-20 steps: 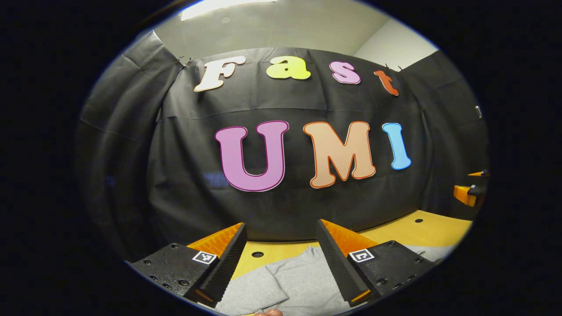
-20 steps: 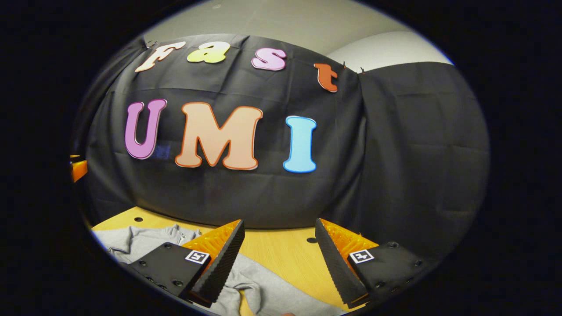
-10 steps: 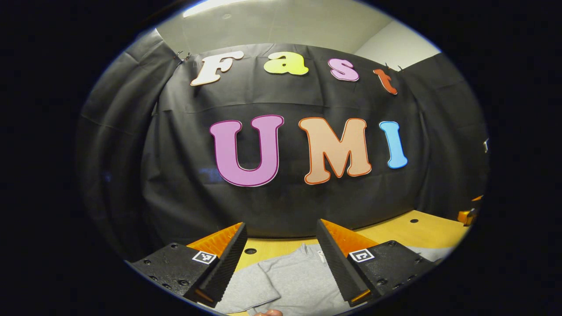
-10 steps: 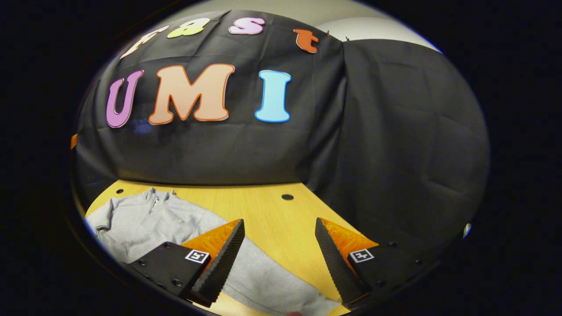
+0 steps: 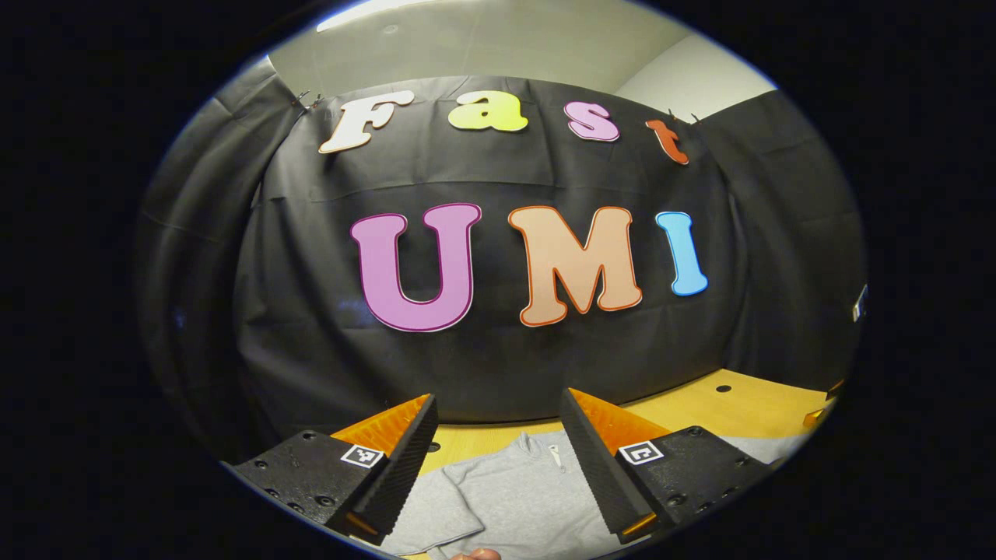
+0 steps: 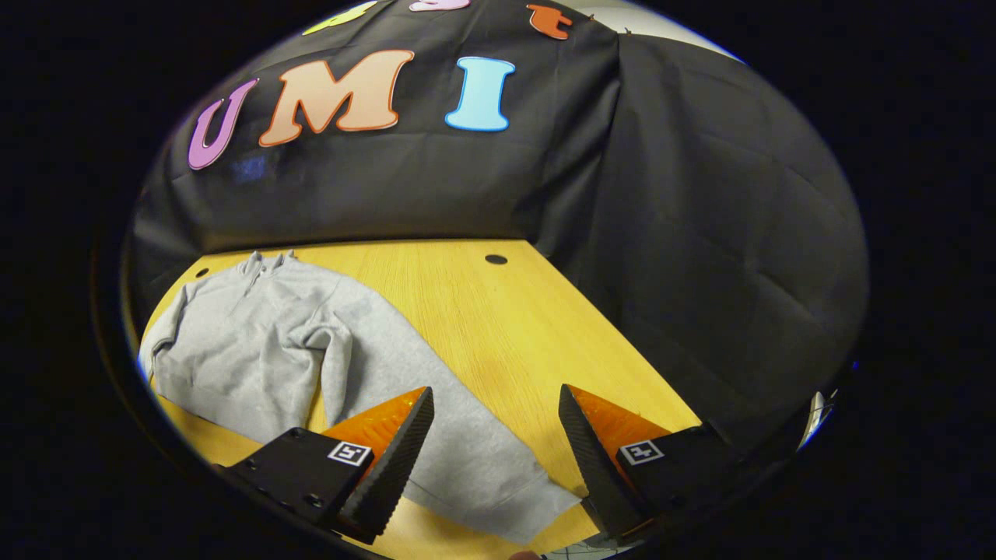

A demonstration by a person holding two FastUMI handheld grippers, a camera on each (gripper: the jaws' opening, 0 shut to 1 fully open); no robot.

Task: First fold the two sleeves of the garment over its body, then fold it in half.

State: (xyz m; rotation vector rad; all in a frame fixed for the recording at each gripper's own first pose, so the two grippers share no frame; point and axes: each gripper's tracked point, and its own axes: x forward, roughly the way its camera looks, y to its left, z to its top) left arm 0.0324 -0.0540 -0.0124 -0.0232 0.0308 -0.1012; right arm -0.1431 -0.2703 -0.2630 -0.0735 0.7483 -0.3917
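A grey zip-neck sweatshirt (image 6: 257,342) lies flat on the wooden table (image 6: 482,311). In the right gripper view one long sleeve (image 6: 467,459) runs out toward me, and its cuff lies between the fingers of my right gripper (image 6: 496,467), which is open above it. The other sleeve is folded across the body at the left. In the left gripper view the sweatshirt's collar and chest (image 5: 521,490) show low between the fingers of my left gripper (image 5: 498,467), which is open and holds nothing.
The black cloth wall stands close behind the table and along its right side. Round holes (image 6: 496,259) dot the tabletop near the back edge. Bare wood lies to the right of the sweatshirt. A fingertip (image 5: 475,554) shows at the bottom edge of the left gripper view.
My right gripper has tilted down and drawn back, bringing the whole sweatshirt and its outstretched sleeve into sight. The left gripper has turned slightly to the right and stays open.
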